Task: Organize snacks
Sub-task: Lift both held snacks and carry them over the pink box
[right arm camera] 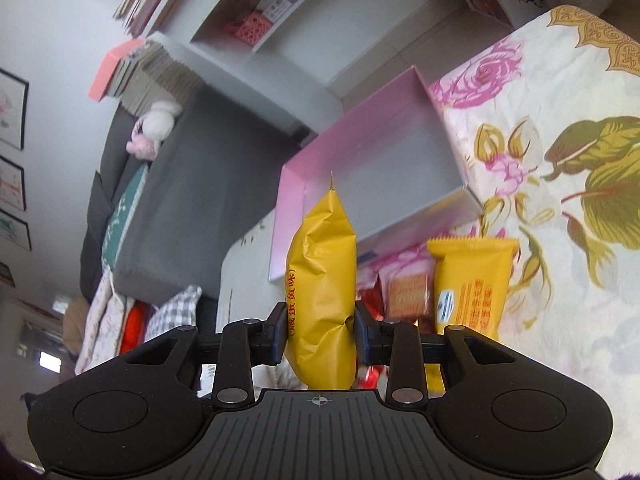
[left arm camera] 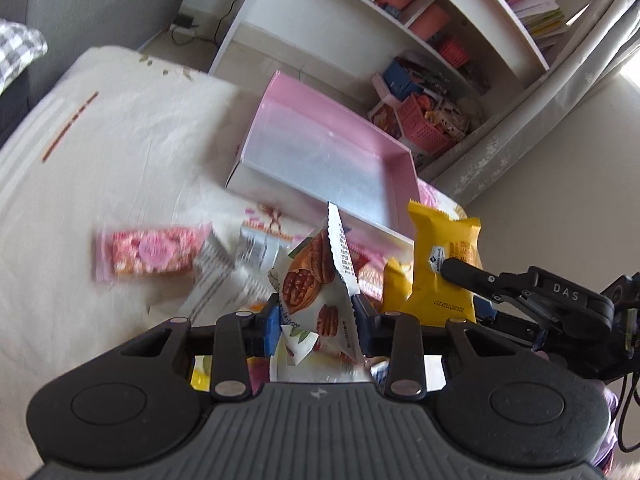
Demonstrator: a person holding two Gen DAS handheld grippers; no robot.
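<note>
Clamping a pecan-printed white packet (left arm camera: pixel 316 292), left tongs (left arm camera: pixel 316 312) face right tongs (right arm camera: pixel 320 332) squeezing a yellow Chinese-lettered packet (right arm camera: pixel 324 280).

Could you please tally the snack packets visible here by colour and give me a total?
Yellow packets: 2, one in the right claw, one lying loose.
White pecan packet: 1, in the left claw.
Pink bar: 1.
Silver packet: 1.
Orange-red packet: 1.
Total: 6 that can be told apart.
</note>
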